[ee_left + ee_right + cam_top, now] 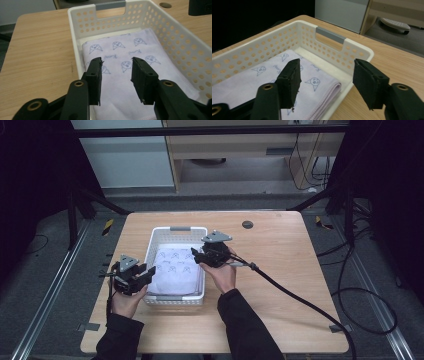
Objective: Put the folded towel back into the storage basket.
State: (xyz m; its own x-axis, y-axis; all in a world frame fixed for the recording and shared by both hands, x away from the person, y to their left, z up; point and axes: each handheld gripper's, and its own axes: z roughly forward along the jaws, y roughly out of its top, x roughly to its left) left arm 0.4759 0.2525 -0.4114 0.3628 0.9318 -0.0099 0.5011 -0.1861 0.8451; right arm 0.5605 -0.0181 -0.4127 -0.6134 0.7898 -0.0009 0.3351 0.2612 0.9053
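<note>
Your white basket [176,265] sits on the counter [280,270], a little left of centre, long side running from 12 to 6 in the high view. Its walls are perforated with round holes, and a grey handle strip caps the short wall at 12. Inside lies 1 folded cloth [175,272], pale lilac with small printed faces; it lies flat on the floor of the basket and covers most of it, leaving a bare strip at the 12 end. Its stitched edge runs along the basket wall.

Your left hand-held gripper [145,274] is at the basket's 8 corner, over the rim. In the left gripper view [116,75] its jaws are parted above the cloth, pads clear of it and nothing gripped.

Your right hand-held gripper [196,257] is at the basket's 3 side, jaws pointing in over the wall. In the right gripper view [325,85] its jaws stand wide apart, released: 1 over the cloth, the other outside the basket above the counter, with the wall between them. Neither pad presses on anything.

A small dark disc [247,224] lies on the counter at 1 from the basket, well apart.
</note>
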